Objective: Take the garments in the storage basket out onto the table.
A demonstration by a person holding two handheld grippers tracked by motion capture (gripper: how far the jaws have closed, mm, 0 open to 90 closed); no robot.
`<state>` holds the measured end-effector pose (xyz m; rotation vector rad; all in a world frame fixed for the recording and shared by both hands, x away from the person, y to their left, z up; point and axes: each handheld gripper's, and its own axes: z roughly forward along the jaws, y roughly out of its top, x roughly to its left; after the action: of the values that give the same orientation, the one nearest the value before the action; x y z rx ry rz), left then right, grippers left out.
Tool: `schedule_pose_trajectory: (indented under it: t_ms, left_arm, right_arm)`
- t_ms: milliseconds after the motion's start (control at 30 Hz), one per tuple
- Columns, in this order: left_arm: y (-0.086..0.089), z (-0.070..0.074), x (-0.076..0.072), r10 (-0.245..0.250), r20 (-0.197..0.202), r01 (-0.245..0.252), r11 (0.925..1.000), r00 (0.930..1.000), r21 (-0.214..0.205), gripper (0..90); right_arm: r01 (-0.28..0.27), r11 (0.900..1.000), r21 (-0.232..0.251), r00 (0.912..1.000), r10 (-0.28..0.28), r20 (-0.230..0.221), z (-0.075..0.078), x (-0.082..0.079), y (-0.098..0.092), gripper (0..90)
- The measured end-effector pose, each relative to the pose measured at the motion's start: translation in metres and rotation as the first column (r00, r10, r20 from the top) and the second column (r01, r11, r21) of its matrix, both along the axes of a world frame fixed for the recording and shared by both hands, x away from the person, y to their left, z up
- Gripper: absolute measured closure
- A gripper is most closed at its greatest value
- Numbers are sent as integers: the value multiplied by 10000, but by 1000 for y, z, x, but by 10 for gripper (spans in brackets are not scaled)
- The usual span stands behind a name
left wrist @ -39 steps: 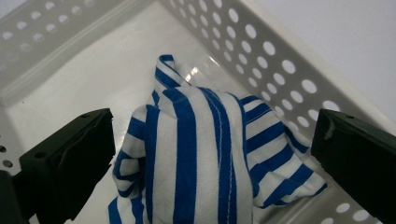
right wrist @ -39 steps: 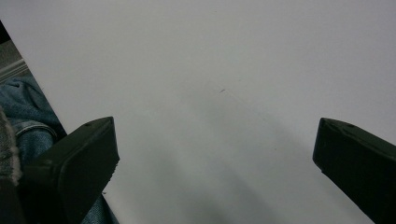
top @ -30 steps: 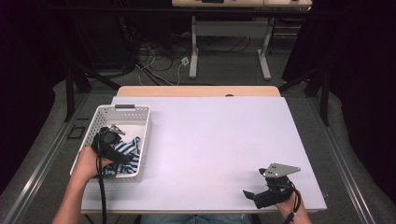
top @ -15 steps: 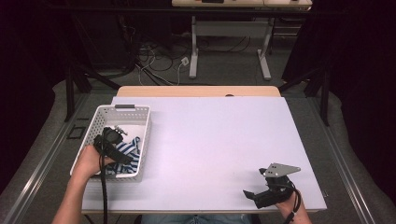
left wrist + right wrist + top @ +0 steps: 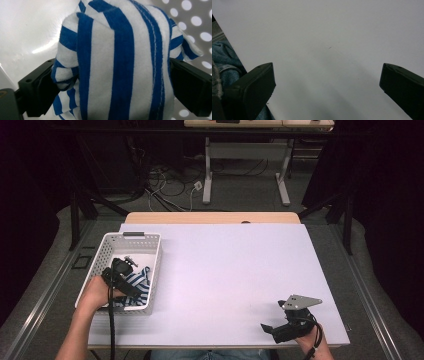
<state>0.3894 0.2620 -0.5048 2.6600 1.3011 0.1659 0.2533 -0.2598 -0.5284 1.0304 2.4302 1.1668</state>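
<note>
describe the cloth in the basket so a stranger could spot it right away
On the white table, look to the near left corner for the white perforated basket. Inside lies a bunched blue-and-white striped cloth, between the left gripper's jaws; it is the one striped thing there.

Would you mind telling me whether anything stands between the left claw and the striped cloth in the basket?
Nothing visible does: the blue-and-white striped cloth already sits between the jaws of the left claw, inside the white basket.
</note>
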Motion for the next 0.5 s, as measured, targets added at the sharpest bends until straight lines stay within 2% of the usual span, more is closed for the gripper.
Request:
schedule_pose_trajectory:
  t_ms: [200, 367, 500]
  left_arm:
    - [0, -2, 0, 11, -209, -8, 9999, 9998, 151, 143]
    - [2, -4, -1, 25, -165, -22, 9998, 9999, 192, 270]
    - [3, -6, -4, -80, -53, 81, 9997, 10000, 231, 348]
  right_arm:
    - [-5, 10000, 3, 10000, 5, 85, 0, 0, -1, 0]
    - [6, 10000, 3, 10000, -6, -16, 0, -1, 0, 0]
    - [37, 10000, -30, 10000, -37, 90, 0, -1, -1, 0]
